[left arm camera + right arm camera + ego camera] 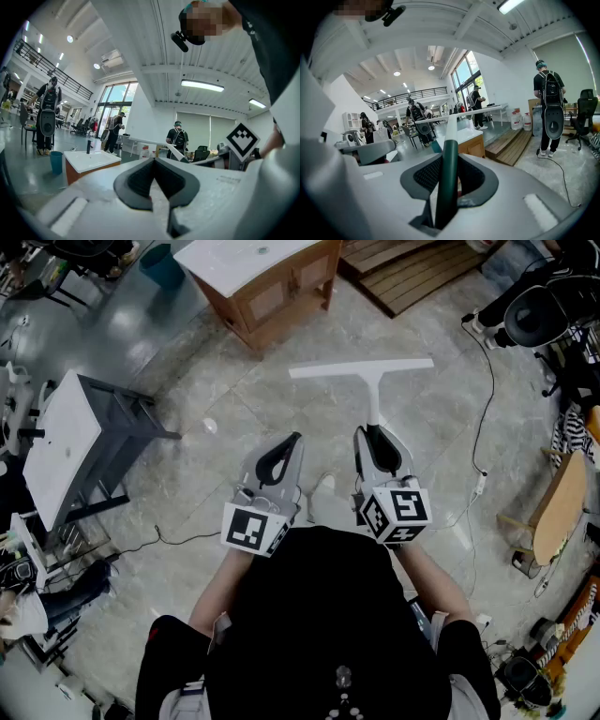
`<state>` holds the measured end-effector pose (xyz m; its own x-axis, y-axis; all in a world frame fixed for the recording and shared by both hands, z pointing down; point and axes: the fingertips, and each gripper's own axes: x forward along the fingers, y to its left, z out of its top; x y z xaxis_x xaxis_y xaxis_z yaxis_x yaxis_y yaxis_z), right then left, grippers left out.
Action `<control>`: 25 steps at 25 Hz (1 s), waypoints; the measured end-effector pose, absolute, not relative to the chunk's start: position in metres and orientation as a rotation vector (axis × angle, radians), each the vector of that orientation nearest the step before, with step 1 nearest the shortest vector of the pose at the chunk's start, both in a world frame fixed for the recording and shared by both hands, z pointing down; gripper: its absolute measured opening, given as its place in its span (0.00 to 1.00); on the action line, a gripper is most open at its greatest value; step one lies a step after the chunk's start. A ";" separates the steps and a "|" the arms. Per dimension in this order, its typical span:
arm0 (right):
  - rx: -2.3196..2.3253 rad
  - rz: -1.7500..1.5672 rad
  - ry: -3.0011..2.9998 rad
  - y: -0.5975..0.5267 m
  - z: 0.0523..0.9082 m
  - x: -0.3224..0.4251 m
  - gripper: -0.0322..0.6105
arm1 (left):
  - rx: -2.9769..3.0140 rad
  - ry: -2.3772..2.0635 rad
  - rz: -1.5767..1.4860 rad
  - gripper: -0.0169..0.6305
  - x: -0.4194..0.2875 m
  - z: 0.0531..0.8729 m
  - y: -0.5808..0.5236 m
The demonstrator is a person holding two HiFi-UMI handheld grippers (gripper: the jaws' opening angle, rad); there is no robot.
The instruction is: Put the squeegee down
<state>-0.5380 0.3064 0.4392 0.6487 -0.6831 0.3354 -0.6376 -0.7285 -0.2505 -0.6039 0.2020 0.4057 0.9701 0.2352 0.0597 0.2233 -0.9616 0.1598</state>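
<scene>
Two claws show: the left claw [294, 438] is pinched shut on nothing, while the right claw [374, 431] squeezes the dark handle [447, 174] of the squeegee [362, 369], which looks light and stiff, its long blade crosswise out front.

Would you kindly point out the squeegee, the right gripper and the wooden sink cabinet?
squeegee [366, 369]: head view, middle of its white blade.
right gripper [374, 435]: head view, between its fingertips.
wooden sink cabinet [266, 302]: head view, its wooden front panel.
</scene>
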 end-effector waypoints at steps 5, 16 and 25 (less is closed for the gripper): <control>-2.748 -0.635 1.099 0.313 0.441 -0.536 0.20 | 2.966 0.346 0.126 0.03 -0.602 0.408 0.208; -2.765 -0.609 1.079 0.338 0.441 -0.527 0.20 | 2.979 0.338 0.113 0.03 -0.588 0.406 0.224; -2.721 -0.551 1.041 0.375 0.435 -0.498 0.20 | 3.019 0.340 0.055 0.03 -0.560 0.399 0.250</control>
